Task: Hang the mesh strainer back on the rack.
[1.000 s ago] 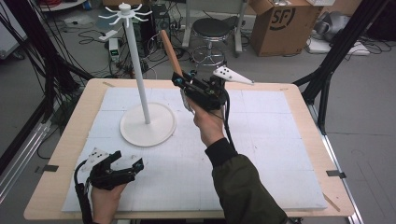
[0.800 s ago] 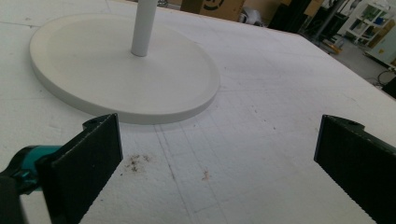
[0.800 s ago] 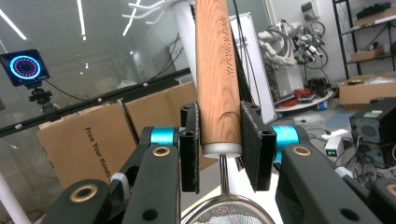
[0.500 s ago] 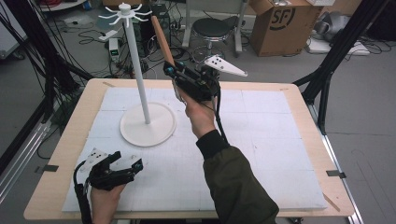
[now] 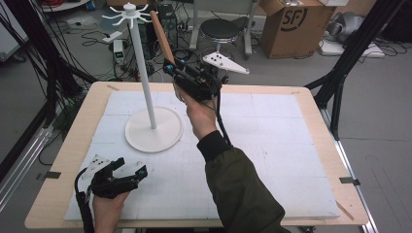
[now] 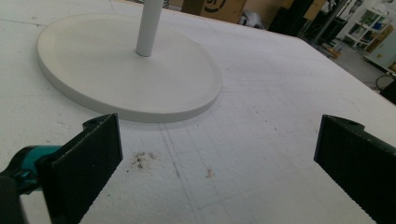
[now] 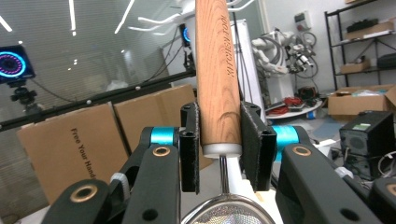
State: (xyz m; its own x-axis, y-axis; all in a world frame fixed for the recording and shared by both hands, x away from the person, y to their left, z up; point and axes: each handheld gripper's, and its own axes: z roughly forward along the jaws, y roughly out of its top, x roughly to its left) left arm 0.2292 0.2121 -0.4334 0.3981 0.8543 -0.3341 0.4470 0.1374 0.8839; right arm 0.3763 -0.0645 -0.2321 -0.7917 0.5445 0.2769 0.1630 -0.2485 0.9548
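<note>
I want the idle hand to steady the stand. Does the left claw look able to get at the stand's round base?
Probably yes. The left claw rests open on the foam, facing the base, with bare foam between them; the right claw holds the strainer higher up.

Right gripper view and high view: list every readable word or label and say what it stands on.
"KITCHEN TOOL", as far as it can be made out: burned along the wooden handle clamped in the right gripper.
"Free Your Hand", cut off at its end by the gripper: on the cardboard box behind.
"SF": on the cardboard box on the floor, high view.
Left gripper view: a partly shown logo on a far box, too cropped to read.
</note>
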